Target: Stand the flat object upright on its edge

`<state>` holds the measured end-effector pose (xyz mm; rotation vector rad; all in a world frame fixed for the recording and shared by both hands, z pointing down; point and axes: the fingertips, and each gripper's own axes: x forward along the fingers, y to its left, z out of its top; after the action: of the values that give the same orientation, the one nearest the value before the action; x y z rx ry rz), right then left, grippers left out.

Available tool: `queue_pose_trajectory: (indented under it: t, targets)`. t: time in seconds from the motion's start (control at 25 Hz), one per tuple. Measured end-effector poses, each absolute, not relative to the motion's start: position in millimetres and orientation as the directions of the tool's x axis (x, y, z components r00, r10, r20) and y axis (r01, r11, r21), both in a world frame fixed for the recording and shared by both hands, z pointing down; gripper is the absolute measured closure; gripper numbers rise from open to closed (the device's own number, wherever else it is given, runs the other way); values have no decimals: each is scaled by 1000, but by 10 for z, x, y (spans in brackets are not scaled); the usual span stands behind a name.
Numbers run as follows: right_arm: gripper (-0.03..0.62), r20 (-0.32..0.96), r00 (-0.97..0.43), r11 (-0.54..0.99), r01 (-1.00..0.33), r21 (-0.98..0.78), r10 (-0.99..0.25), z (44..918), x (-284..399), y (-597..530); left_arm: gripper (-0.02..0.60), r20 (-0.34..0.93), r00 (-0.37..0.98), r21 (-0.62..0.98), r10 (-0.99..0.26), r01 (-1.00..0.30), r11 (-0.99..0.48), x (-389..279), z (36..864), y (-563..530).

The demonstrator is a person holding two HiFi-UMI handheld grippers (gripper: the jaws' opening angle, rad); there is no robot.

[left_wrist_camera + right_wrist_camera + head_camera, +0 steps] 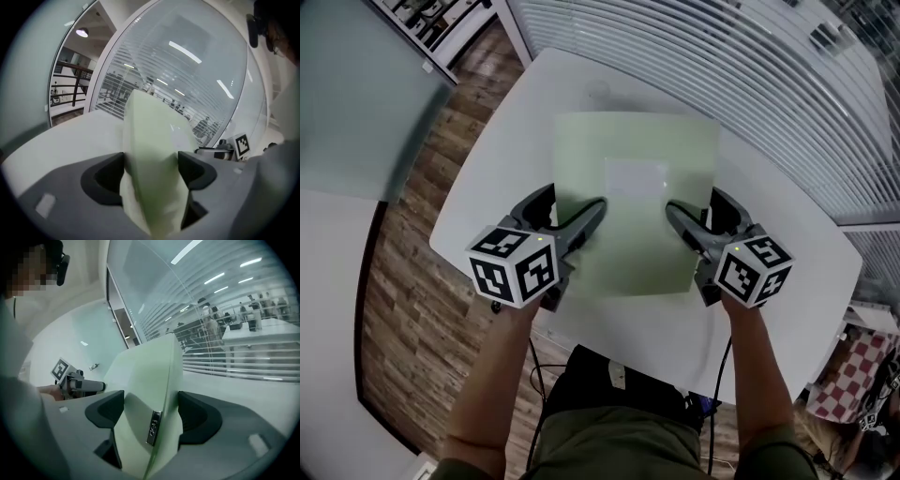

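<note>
A pale green flat case (633,216) with a whitish label patch (636,176) is held over the white table (506,141), its broad face toward the head camera. My left gripper (572,217) is shut on its lower left edge and my right gripper (694,214) on its lower right edge. In the left gripper view the case (154,154) runs edge-on between the dark pads of the left gripper (151,171). In the right gripper view the case (145,385) fills the right gripper (151,413), with a small metal tag (153,427) on its edge. I cannot tell whether its far edge touches the table.
The table has rounded corners and stands on a wooden floor (412,281). A glass wall with blinds (722,66) curves behind it. A red checkered thing (853,375) sits at the lower right. The opposite gripper (225,151) shows past the case.
</note>
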<state>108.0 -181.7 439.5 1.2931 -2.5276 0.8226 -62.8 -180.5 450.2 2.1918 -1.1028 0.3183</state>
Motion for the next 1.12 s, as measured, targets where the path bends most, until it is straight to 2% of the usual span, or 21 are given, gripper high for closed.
queue_pose_trajectory:
  t: [0.48, 1.12]
  targets:
    - [247, 276, -561, 514, -827, -228, -780, 3809, 1033, -1925, 238, 342, 589, 337, -732, -804, -490, -647, 3934, -1925]
    - [247, 98, -519, 521, -854, -4, -849, 3515, 1044, -2227, 238, 139, 558, 77, -818, -830, -553, -569, 3585, -2245]
